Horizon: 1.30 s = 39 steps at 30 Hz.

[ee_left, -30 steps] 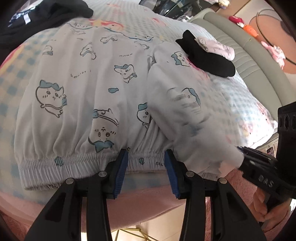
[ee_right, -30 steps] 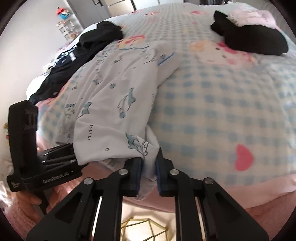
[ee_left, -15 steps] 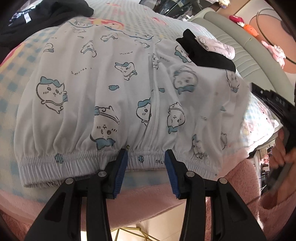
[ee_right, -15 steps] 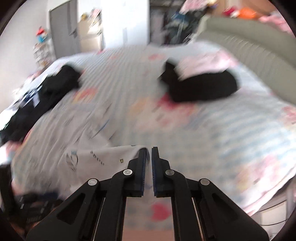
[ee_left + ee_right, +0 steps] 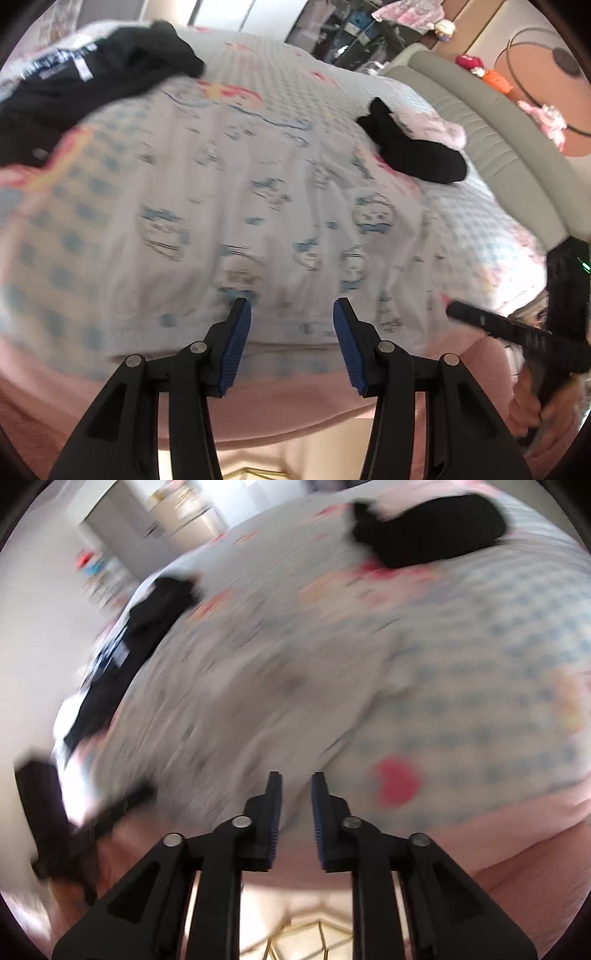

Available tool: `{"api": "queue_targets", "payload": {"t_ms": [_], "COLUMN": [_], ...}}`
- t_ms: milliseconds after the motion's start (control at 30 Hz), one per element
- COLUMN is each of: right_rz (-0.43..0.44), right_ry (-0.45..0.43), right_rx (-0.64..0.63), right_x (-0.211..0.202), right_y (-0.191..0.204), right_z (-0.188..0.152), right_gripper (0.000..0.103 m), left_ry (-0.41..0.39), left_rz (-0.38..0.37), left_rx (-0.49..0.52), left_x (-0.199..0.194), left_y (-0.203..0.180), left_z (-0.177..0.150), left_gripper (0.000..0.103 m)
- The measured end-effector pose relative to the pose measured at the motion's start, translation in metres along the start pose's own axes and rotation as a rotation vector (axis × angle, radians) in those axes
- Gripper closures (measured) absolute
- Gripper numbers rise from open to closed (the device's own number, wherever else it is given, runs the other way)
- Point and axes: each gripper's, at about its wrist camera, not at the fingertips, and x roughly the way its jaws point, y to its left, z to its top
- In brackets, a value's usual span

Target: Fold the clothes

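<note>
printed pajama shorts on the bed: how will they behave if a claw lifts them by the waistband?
The printed shorts are probably floppy: the thin cloth lies flat and follows the bed beneath. The gathered waistband looks thicker, so it likely gives the firmest hold. Lifted from one point, the legs would likely sag and bunch; they seem light.

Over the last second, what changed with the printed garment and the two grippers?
The right gripper let go of the printed garment, jaws opening and empty; the folded side now lies spread out. The left gripper lifted off the waistband, opening. The black clothes stayed put.
</note>
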Motion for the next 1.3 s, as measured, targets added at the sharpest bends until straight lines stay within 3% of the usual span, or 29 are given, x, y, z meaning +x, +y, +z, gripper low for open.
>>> {"api": "queue_targets", "payload": {"t_ms": [100, 167, 233, 367, 467, 567, 733, 833, 967, 1067, 1133, 1300], "right_rz": [0.01, 0.006, -0.064, -0.17, -0.165, -0.06, 0.092, 0.057, 0.041, -0.017, -0.034, 0.046], "right_ry": [0.005, 0.039, 0.078, 0.072, 0.072, 0.071, 0.118, 0.11, 0.053, 0.026, 0.057, 0.14], "right_rx": [-0.131, -0.17, -0.183, -0.122, -0.035, 0.027, 0.081, 0.073, 0.033, 0.014, 0.041, 0.106], "right_x": [0.017, 0.037, 0.053, 0.058, 0.048, 0.035, 0.044, 0.051, 0.04, 0.036, 0.043, 0.051], "right_y": [0.037, 0.052, 0.052, 0.031, 0.008, 0.0, 0.002, 0.007, 0.015, 0.016, 0.01, -0.007], "right_z": [-0.009, -0.011, -0.015, -0.017, -0.014, -0.017, -0.028, -0.031, -0.025, -0.021, -0.02, -0.03], "right_gripper": [0.084, 0.081, 0.08, 0.082, 0.082, 0.079, 0.071, 0.07, 0.087, 0.088, 0.088, 0.084], "left_ry": [0.018, 0.011, -0.007, 0.009, -0.037, -0.083, -0.013, -0.023, -0.038, -0.044, -0.044, -0.027], "left_rz": [0.09, 0.093, 0.092, 0.201, 0.139, 0.138, 0.077, 0.06, 0.02, -0.018, -0.037, -0.123], "left_rx": [0.002, -0.037, -0.08, -0.063, -0.181, -0.278, -0.303, -0.254, -0.208, -0.234, -0.258, -0.323], "left_x": [-0.004, -0.012, -0.022, -0.024, -0.033, -0.039, -0.021, -0.022, -0.025, -0.025, -0.024, -0.018], "left_y": [0.015, 0.029, 0.044, 0.055, 0.075, 0.095, 0.099, 0.089, 0.081, 0.086, 0.091, 0.102], "left_z": [-0.004, -0.008, -0.011, -0.015, -0.018, -0.018, -0.023, -0.027, -0.027, -0.027, -0.026, -0.023], "left_gripper": [0.057, 0.057, 0.057, 0.058, 0.057, 0.058, 0.058, 0.064, 0.067, 0.067, 0.067, 0.059]}}
